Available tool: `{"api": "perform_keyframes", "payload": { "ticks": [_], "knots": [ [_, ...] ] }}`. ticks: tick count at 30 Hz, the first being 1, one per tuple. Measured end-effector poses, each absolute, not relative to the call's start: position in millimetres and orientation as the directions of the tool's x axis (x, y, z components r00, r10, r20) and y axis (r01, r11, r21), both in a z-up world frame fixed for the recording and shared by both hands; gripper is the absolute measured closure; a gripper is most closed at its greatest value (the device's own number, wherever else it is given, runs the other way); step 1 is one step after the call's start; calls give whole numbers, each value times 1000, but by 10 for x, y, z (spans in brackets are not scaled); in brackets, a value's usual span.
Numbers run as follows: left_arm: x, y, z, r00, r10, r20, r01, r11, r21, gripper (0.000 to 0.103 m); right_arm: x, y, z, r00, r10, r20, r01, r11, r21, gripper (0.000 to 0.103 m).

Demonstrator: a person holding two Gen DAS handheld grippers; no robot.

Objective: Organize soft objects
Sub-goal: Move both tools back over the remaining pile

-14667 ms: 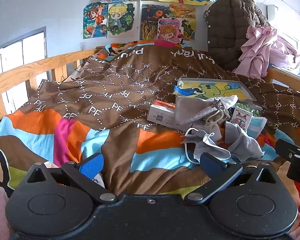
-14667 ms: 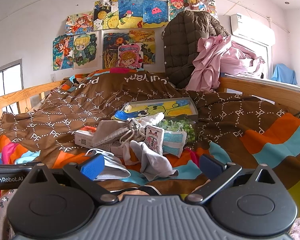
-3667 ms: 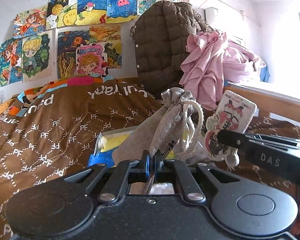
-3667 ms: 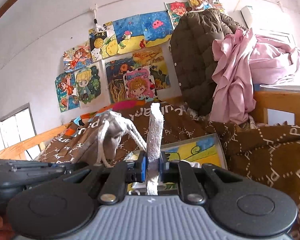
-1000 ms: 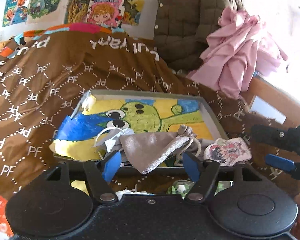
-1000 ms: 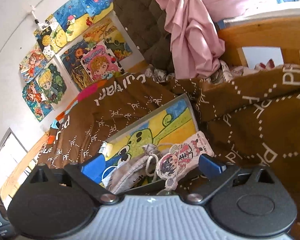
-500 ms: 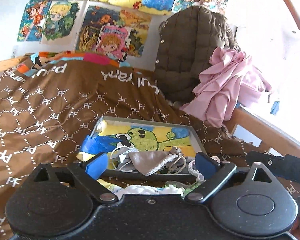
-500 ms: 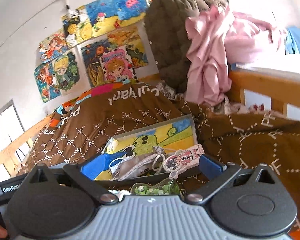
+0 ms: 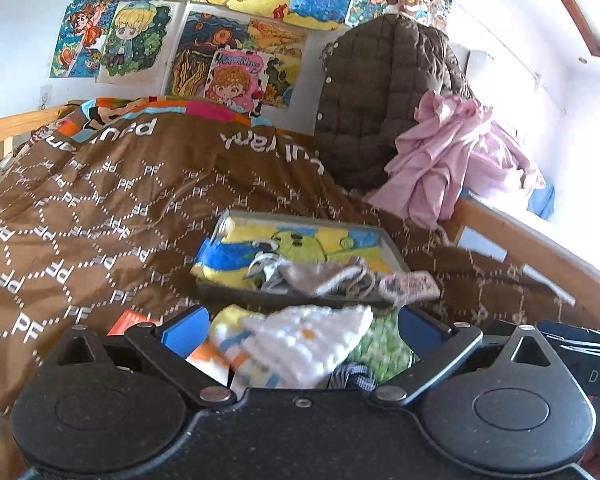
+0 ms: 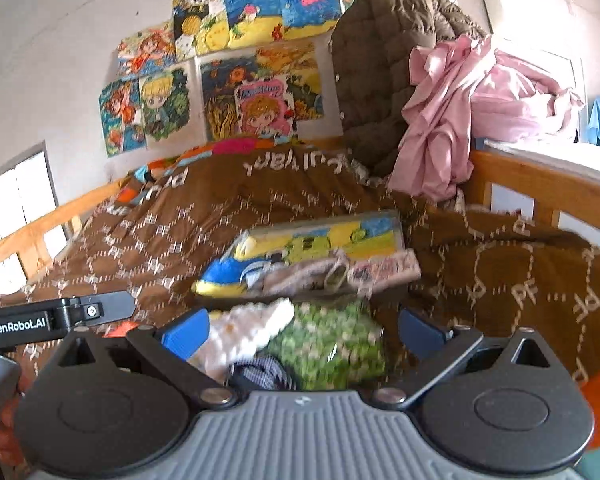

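Hovering with their jaws apart and empty, the left tongs (image 9: 302,326) in the left wrist view look over a white knitted piece (image 9: 300,342) and a green packet (image 9: 384,344) on the bed's brown quilt (image 9: 100,216), just short of the shallow tray (image 9: 394,250) that already holds a grey drawstring pouch (image 9: 320,274) and a printed sachet (image 9: 410,285); the step in hand looks like reaching for the next soft thing. In the right wrist view the right tongs (image 10: 303,326) are likewise spread and empty over the same two items, motion-blurred, so the next move likely calls for lowering onto the knit, closing on a fold and carrying it to the tray. Drawings (image 10: 260,108) cover the wall, and a quilted coat (image 10: 380,64) and pink cloth (image 10: 460,112) hang at the wooden bed rail (image 10: 540,184).
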State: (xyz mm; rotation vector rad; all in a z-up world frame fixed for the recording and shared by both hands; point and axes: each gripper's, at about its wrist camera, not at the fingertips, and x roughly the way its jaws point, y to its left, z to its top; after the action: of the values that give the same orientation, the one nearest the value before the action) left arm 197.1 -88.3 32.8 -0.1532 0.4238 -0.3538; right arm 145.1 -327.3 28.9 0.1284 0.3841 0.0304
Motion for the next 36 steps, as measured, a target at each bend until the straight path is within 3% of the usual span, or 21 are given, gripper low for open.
{"api": "perform_keyframes", "payload": {
  "ticks": [12,20,36],
  "knots": [
    [1762,-788,-174,782,-407,-472,396,909,-129,2,1121,-3073,-68,861,97,-499,-54,994,100,0],
    [1810,-687,-515,732,-419,-537,407,901,-148,1,1284,-3080,-182,822,111,-559,-69,993,96,0],
    [2188,-820,-769,706,-434,-559,461,881,-101,1,1571,-2933,-562,750,115,-651,-147,989,6,0]
  ]
}}
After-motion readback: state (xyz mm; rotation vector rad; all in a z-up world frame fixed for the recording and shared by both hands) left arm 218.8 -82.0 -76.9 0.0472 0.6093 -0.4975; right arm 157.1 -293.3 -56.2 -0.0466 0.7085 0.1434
